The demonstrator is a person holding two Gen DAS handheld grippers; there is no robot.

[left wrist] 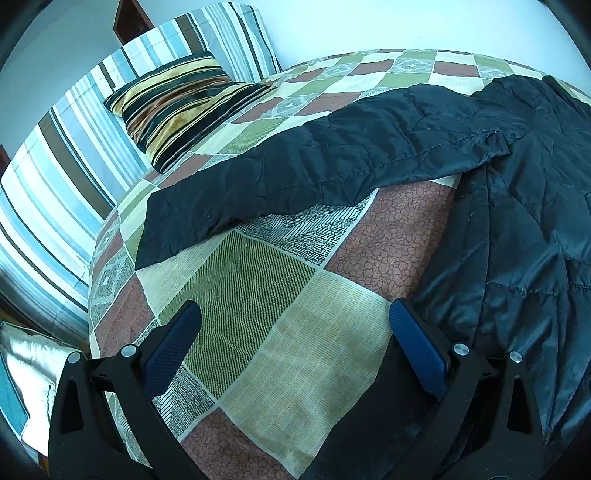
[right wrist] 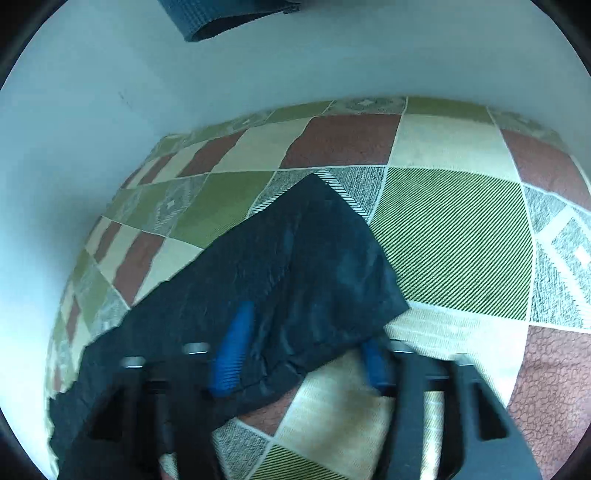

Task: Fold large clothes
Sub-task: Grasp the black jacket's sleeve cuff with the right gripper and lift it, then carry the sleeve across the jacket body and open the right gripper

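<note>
While its blue fingers [left wrist: 173,350] stand wide apart with nothing between them, the left gripper [left wrist: 295,354] hovers low over the patchwork bedspread [left wrist: 280,332], with the black quilted jacket [left wrist: 517,229] lying just beside its right finger; my guess is that it waits there to catch the jacket's near edge for a fold. One long sleeve [left wrist: 295,166] runs flat across the bed towards a striped velvet cushion [left wrist: 177,107], which leans on larger blue-and-brown striped pillows [left wrist: 62,173] against the wall. Laid out so, the sleeve is ready to be turned in over the body.

Seen from the right wrist, the right gripper [right wrist: 299,354] also has its fingers [right wrist: 232,350] spread, and a corner of the same dark jacket [right wrist: 295,266] lies draped over and between them. This view is blurred, so I cannot tell whether the cloth is pinched or only resting there; the wide gap suggests it is not clamped. Beyond it the bedspread reaches a plain pale wall [right wrist: 258,74], where a dark cloth [right wrist: 229,18] hangs at the top edge.

No brand, label or writing can be read on anything
</note>
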